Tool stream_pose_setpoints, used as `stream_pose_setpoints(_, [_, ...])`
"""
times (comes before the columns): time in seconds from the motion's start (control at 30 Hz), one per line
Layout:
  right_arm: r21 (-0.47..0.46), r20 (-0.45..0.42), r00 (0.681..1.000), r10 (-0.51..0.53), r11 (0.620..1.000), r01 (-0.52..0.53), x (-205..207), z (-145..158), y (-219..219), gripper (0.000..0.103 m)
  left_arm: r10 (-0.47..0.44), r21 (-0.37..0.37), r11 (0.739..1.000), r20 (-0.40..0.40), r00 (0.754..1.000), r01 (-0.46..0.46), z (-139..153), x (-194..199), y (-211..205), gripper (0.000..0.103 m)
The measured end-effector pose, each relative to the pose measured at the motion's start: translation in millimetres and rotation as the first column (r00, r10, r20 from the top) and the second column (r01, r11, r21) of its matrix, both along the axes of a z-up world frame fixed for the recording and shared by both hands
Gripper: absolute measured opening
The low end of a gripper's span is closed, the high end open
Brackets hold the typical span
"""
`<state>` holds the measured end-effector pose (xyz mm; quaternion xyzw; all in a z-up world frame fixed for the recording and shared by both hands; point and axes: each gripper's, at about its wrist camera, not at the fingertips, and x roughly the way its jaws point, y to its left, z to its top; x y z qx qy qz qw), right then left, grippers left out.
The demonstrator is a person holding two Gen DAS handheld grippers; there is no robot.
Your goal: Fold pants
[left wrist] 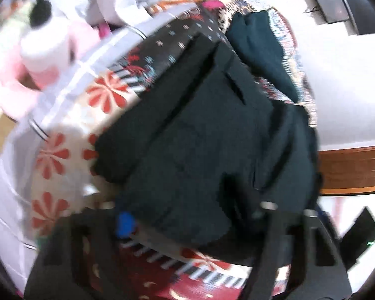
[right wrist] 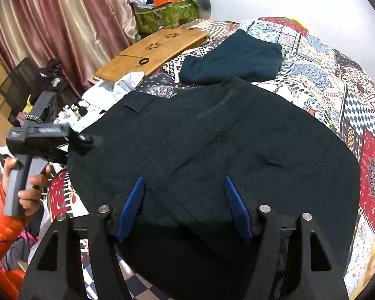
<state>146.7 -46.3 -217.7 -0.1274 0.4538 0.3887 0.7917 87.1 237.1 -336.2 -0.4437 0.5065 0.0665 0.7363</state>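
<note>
Blue-padded fingers (right wrist: 133,207) of the right gripper (right wrist: 185,207) stand wide apart over the near edge of the dark pants (right wrist: 212,145), gripping nothing; the pants lie spread on the patterned quilt (right wrist: 337,95); at left a hand (right wrist: 31,187) holds the left gripper (left wrist: 187,222), blurred in its own view, so I cannot tell its fingers' state; farther off lies another dark garment (right wrist: 235,57); beyond, a wooden tray (right wrist: 152,50).

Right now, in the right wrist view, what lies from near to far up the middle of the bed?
Right gripper → black pants → folded dark teal garment → patchwork bedspread.
</note>
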Motion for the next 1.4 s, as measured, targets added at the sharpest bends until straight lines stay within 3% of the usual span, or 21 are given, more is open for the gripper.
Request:
stream_pose_setpoints(0.07, [0.008, -0.007, 1.000, -0.004, 1.000, 0.004, 1, 0, -2, 0.063, 0.009, 0.034, 0.999, 0.008, 1.000, -0.009, 6, 0, 1, 0.048])
stream_pose_setpoints(0.17, [0.024, -0.028, 0.999, -0.017, 1.000, 0.018, 3, 2, -5, 0.063, -0.042, 0.153, 0.987, 0.032, 0.999, 0.036, 27, 2, -7, 0.033])
stream_pose_setpoints(0.27, [0.049, -0.055, 0.997, -0.053, 0.997, 0.056, 6, 7, -14, 0.063, -0.113, 0.318, 0.944, 0.062, 0.992, 0.088, 60, 14, -21, 0.024])
stream_pose_setpoints(0.33, [0.079, -0.090, 0.992, -0.084, 0.993, 0.091, 10, 11, -22, 0.063, -0.166, 0.437, 0.893, 0.093, 0.982, 0.110, 92, 22, -32, 0.021])
stream_pose_setpoints(0.47, [0.131, -0.088, 0.987, -0.134, 0.981, 0.145, 11, 26, -44, 0.063, -0.260, 0.541, 0.831, 0.181, 0.948, 0.125, 153, 41, -53, 0.020])
stream_pose_setpoints(0.6, [0.162, -0.027, 0.983, -0.183, 0.969, 0.185, 5, 45, -69, 0.063, -0.365, 0.609, 0.783, 0.284, 0.887, 0.126, 213, 62, -86, 0.019])
stream_pose_setpoints(0.8, [0.190, 0.021, 0.957, -0.288, 0.941, 0.279, -1, 62, -115, 0.063, -0.543, 0.681, 0.709, 0.362, 0.757, 0.183, 266, 94, -163, 0.018])
stream_pose_setpoints(1.0, [0.178, 0.048, 0.915, -0.400, 0.905, 0.386, -10, 66, -165, 0.063, -0.722, 0.703, 0.620, 0.336, 0.605, 0.349, 257, 118, -259, 0.017])
stream_pose_setpoints(1.1, [0.162, 0.043, 0.892, -0.451, 0.884, 0.439, -13, 61, -189, 0.063, -0.798, 0.706, 0.552, 0.293, 0.526, 0.444, 232, 118, -306, 0.017])
stream_pose_setpoints(1.27, [0.125, 0.006, 0.861, -0.509, 0.854, 0.504, -23, 41, -215, 0.063, -0.877, 0.665, 0.442, 0.177, 0.447, 0.603, 175, 118, -356, 0.017])
stream_pose_setpoints(1.33, [0.111, -0.015, 0.853, -0.521, 0.847, 0.519, -27, 32, -221, 0.063, -0.904, 0.657, 0.377, 0.110, 0.412, 0.653, 152, 115, -369, 0.017])
stream_pose_setpoints(1.4, [0.099, -0.036, 0.850, -0.525, 0.845, 0.526, -31, 23, -224, 0.063, -0.917, 0.639, 0.339, 0.060, 0.394, 0.691, 137, 108, -378, 0.017])
